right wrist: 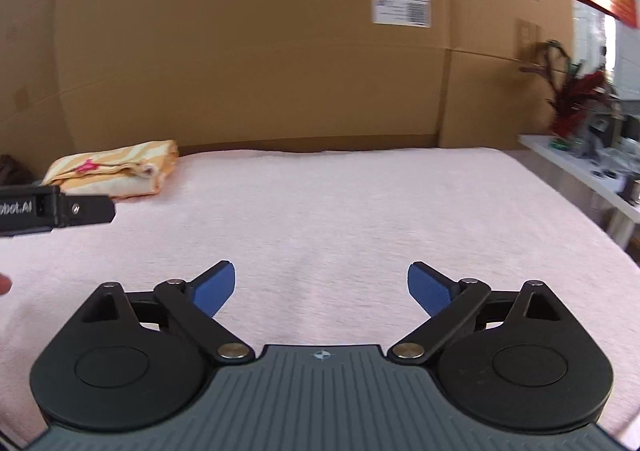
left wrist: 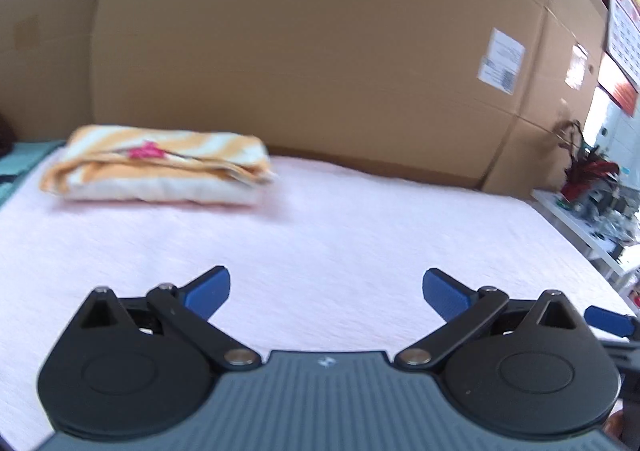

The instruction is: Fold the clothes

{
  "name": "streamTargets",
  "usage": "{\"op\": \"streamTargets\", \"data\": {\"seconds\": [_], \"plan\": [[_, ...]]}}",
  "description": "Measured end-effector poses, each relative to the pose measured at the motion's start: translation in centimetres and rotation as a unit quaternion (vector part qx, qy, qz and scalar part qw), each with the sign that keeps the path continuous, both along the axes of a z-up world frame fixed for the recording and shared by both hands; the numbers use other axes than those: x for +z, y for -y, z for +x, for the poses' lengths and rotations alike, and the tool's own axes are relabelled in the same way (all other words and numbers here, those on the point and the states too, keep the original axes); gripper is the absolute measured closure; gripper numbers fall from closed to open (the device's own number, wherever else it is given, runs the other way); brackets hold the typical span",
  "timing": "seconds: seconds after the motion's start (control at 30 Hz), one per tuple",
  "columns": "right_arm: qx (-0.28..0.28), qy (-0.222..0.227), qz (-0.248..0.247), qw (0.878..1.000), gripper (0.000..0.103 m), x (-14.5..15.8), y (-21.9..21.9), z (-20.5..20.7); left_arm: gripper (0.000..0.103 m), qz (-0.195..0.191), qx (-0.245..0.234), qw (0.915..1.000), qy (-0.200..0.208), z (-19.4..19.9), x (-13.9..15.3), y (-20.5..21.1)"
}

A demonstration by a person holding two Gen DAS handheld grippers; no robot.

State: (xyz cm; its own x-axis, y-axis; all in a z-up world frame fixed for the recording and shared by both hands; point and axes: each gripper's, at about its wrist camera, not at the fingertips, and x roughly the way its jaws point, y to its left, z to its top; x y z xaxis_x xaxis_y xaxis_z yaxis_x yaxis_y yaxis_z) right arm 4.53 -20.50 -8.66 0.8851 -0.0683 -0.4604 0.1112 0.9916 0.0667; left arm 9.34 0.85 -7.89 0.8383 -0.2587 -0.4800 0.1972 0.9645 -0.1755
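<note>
folded cloth [left wrist: 156, 167] on bed [left wrist: 360, 219], far left

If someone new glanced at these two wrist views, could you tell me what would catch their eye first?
Probably the folded orange-and-white striped cloth, lying alone at the far left of the pink bed cover, right up by the big cardboard boxes behind. Next come the blue-padded claws in the foreground: the left claw and right claw both stand wide open with nothing between them.
</note>
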Motion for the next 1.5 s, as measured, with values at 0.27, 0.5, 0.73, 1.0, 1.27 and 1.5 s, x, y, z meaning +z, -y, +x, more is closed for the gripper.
{"op": "streamTargets", "data": {"seconds": [0.27, 0.5, 0.73, 1.0, 1.27, 1.5], "plan": [[-0.145, -0.02, 0.026, 0.989, 0.002, -0.3, 5.2, -1.5, 0.001, 0.028, -0.069, 0.9971, -0.016, -1.3, -1.1, 6.7], [-0.158, -0.026, 0.047, 0.986, 0.002, -0.7, 5.6, -2.6, 0.001, 0.05, -0.02, 0.9982, 0.026, -3.4, -1.1, 6.9], [-0.142, -0.032, 0.076, 0.986, 0.002, -0.7, 5.1, -2.5, 0.001, 0.083, 0.017, 0.9963, 0.018, -3.6, -1.2, 6.7], [-0.137, -0.025, 0.046, 0.989, 0.002, 0.1, 4.3, -2.1, 0.001, 0.081, -0.008, 0.9964, -0.023, -2.7, -1.3, 6.9], [-0.132, -0.025, 0.037, 0.99, 0.002, 0.6, 3.9, -1.8, 0.001, 0.079, -0.028, 0.9965, 0.0, -2.2, -0.3, 7.6], [-0.125, -0.024, 0.04, 0.991, 0.002, 1.4, 3.4, -1.2, 0.001, 0.055, -0.03, 0.9978, -0.02, -1.9, -0.7, 6.4]]}}
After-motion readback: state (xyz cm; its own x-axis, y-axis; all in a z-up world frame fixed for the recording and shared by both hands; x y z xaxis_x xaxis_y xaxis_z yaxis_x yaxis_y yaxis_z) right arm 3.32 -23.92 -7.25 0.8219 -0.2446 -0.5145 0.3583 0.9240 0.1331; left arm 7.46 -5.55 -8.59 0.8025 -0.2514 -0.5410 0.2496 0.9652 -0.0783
